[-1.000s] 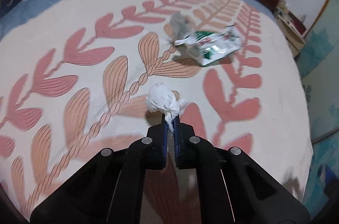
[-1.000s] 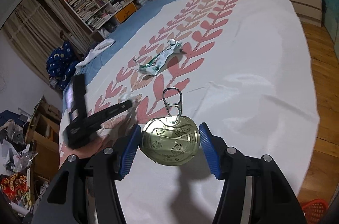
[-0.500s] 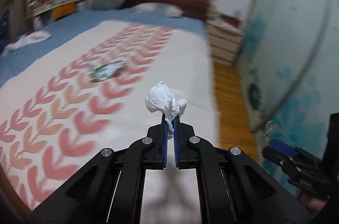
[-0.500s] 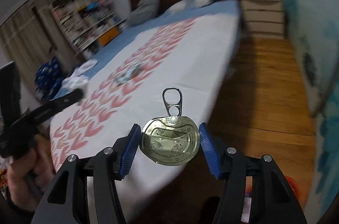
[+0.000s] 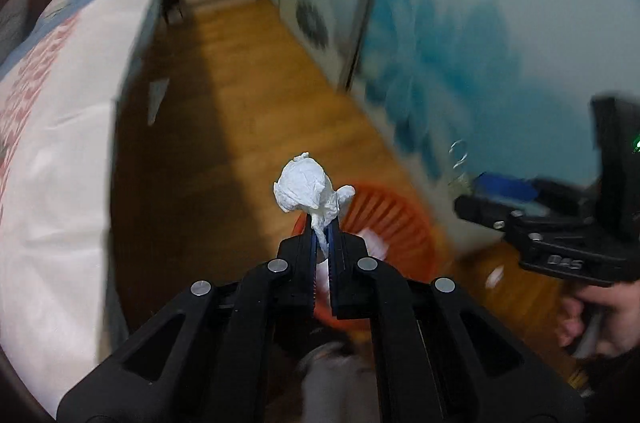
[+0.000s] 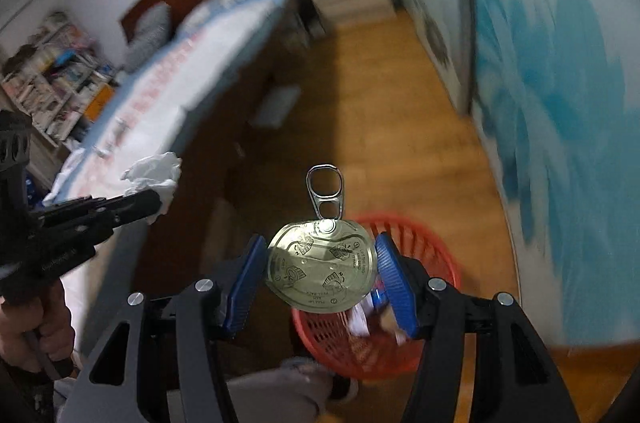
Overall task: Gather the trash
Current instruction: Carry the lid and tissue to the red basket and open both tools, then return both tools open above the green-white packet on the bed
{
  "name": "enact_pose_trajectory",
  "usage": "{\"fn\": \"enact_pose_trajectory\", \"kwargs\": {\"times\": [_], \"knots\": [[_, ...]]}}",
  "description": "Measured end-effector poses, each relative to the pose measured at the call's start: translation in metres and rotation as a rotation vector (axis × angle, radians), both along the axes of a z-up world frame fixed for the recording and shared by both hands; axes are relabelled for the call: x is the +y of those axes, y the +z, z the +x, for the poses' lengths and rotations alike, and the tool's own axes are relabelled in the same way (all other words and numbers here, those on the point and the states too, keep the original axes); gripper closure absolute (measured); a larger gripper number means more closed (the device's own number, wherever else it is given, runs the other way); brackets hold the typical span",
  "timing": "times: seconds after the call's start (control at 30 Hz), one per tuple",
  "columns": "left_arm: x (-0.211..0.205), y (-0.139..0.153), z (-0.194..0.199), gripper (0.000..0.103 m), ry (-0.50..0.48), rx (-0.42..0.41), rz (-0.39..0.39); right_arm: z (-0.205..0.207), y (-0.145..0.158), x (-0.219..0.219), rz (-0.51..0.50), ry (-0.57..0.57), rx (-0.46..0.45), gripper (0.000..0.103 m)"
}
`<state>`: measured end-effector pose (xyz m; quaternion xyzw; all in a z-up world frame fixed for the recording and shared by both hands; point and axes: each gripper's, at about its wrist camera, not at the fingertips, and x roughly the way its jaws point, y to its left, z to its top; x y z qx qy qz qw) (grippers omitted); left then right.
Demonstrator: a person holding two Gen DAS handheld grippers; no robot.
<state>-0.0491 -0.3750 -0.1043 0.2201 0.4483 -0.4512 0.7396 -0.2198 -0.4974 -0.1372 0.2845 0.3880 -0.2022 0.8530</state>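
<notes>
Two grippers hang over a wooden floor between the bed and a blue wall: the left gripper pinches a crumpled tissue, the right gripper clamps a can lid above the red basket.

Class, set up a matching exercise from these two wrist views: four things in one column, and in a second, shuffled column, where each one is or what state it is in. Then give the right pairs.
Things
1. crumpled tissue
2. can lid
3. red basket
4. bed

Places or states
A. on the wooden floor, with scraps inside
B. pinched in the shut left gripper
C. off to the left side, under a patterned cover
D. clamped edge to edge in the right gripper, pull ring up

Pairs: 1-B, 2-D, 3-A, 4-C
</notes>
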Motion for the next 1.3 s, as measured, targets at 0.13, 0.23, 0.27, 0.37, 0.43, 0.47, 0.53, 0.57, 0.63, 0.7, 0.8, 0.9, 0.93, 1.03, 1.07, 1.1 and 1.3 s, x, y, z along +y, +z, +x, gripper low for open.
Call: {"fn": "enact_pose_trajectory", "kwargs": {"times": [0.13, 0.23, 0.27, 0.37, 0.43, 0.47, 0.53, 0.57, 0.63, 0.7, 0.8, 0.9, 0.93, 1.03, 1.07, 1.1, 1.3], "knots": [[-0.026, -0.048, -0.001, 0.098, -0.042, 0.039, 0.114, 0.005, -0.038, 0.001, 0.04, 0.012, 0.067, 0.046], [-0.045, -0.054, -0.015, 0.098, -0.093, 0.032, 0.126, 0.011, -0.049, 0.0, 0.047, 0.023, 0.081, 0.046], [-0.048, -0.055, -0.019, 0.098, -0.104, 0.026, 0.126, 0.009, -0.052, -0.003, 0.047, 0.02, 0.085, 0.046], [-0.056, -0.057, -0.024, 0.098, -0.124, 0.025, 0.128, 0.013, -0.061, -0.002, 0.057, 0.011, 0.096, 0.046], [-0.058, -0.056, -0.025, 0.098, -0.117, 0.028, 0.127, 0.02, -0.064, 0.002, 0.065, 0.008, 0.102, 0.046], [-0.058, -0.055, -0.024, 0.098, -0.109, 0.031, 0.122, 0.026, -0.065, 0.003, 0.065, 0.008, 0.104, 0.046], [-0.058, -0.054, -0.024, 0.098, -0.099, 0.037, 0.12, 0.028, -0.07, -0.003, 0.076, 0.002, 0.1, 0.046], [-0.059, -0.054, -0.025, 0.098, -0.098, 0.039, 0.119, 0.027, -0.07, -0.004, 0.081, -0.002, 0.096, 0.046], [-0.06, -0.056, -0.028, 0.098, -0.104, 0.038, 0.12, 0.029, -0.072, -0.006, 0.082, -0.004, 0.1, 0.046], [-0.061, -0.056, -0.03, 0.098, -0.109, 0.037, 0.12, 0.029, -0.074, -0.006, 0.083, -0.006, 0.105, 0.046], [-0.061, -0.054, -0.031, 0.098, -0.113, 0.031, 0.118, 0.029, -0.076, -0.008, 0.089, -0.012, 0.106, 0.046], [-0.061, -0.054, -0.031, 0.098, -0.106, 0.032, 0.114, 0.03, -0.076, -0.009, 0.09, -0.017, 0.101, 0.045], [-0.061, -0.053, -0.031, 0.097, -0.105, 0.03, 0.113, 0.03, -0.076, -0.009, 0.089, -0.02, 0.1, 0.041], [-0.057, -0.052, -0.031, 0.078, -0.095, 0.013, 0.111, 0.028, -0.075, -0.012, 0.074, -0.06, 0.093, 0.032], [-0.055, -0.049, -0.03, 0.062, -0.087, 0.008, 0.102, 0.025, -0.074, -0.015, 0.085, -0.083, 0.084, 0.029], [-0.052, -0.046, -0.029, 0.055, -0.077, -0.001, 0.092, 0.024, -0.074, -0.017, 0.092, -0.094, 0.08, 0.028], [-0.017, -0.009, -0.009, 0.046, 0.037, -0.033, 0.028, 0.027, -0.056, -0.016, 0.068, -0.115, 0.045, 0.022]]}}
